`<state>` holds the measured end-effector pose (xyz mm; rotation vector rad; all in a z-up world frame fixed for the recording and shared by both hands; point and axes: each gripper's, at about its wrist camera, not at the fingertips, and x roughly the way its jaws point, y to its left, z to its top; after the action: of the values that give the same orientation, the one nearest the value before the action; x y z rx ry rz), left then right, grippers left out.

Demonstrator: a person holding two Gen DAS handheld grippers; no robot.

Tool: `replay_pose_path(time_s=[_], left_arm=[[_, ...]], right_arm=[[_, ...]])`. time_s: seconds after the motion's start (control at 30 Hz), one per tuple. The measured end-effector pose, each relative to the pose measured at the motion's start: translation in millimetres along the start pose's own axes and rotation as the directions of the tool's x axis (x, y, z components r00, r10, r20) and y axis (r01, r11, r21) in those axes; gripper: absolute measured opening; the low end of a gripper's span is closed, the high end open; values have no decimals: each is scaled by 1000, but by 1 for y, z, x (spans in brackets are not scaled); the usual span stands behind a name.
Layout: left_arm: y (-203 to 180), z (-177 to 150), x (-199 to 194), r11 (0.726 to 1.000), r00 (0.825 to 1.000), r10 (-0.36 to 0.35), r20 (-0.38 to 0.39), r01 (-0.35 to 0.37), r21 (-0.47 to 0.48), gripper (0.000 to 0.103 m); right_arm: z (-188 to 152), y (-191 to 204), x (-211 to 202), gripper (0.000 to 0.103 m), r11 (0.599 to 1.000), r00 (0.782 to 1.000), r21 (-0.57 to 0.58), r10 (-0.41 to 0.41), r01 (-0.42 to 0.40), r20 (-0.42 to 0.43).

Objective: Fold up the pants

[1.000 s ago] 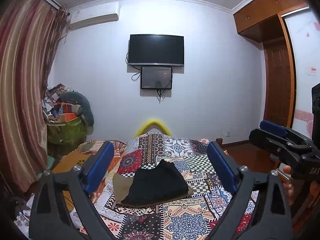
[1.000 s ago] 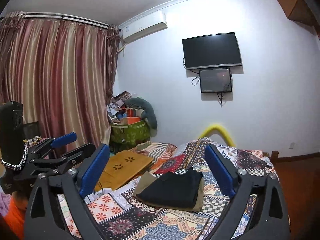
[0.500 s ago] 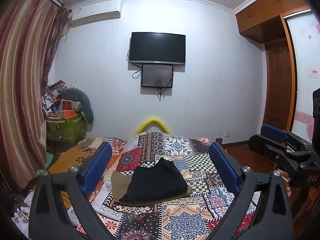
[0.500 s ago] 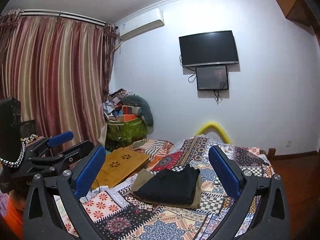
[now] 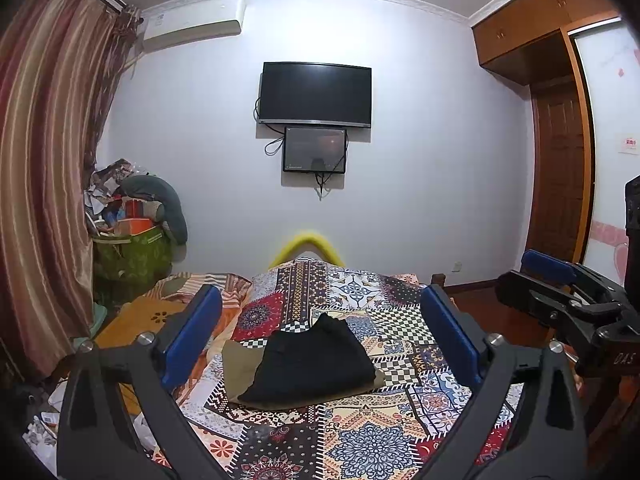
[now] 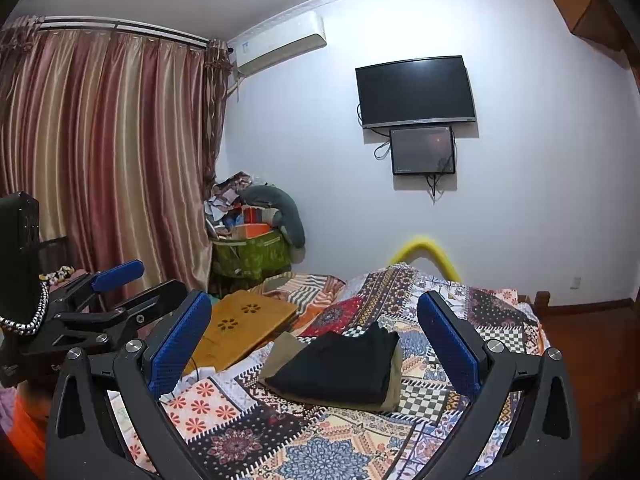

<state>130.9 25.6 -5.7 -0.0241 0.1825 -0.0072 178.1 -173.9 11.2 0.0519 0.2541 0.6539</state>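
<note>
On the bed: a patchwork quilt [image 5: 360, 432] in red, blue, cream and black covered the bed, and the folded clothes lay on it near its middle.
Black pants [image 5: 308, 364]: folded into a compact bundle, resting on top of a second folded garment.
Olive garment [image 5: 240, 364]: folded flat under the black pants, its edges showing on the left and along the near side.
Left gripper [image 5: 320, 340]: held above the near end of the bed, jaws spread wide with nothing between them; the folded stack sat beyond the blue pads [image 5: 192, 336], untouched.
Right gripper [image 6: 316, 344]: held level with the left one and just beside it, jaws likewise wide apart and empty, the stack lying clear of its blue pads.
Wooden lap tray [image 6: 244, 324]: lying on the bed to the left of the stack, apart from it.
Far wall: a dark television [image 5: 316, 94] hung above a smaller screen [image 5: 315, 150].
Corner: a green bin [image 6: 252, 256] piled with clutter stood by the striped curtain [image 6: 108, 160].
</note>
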Motion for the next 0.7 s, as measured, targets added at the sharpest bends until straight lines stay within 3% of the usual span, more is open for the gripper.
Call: replay_pose_path(time_s=[0.7], left_arm=[[-2,-1,-2,1000,1000,-16,1,16,-3,101]], right_arm=[[0,-3,-2,103,1000,1000,9,-8,8,0]])
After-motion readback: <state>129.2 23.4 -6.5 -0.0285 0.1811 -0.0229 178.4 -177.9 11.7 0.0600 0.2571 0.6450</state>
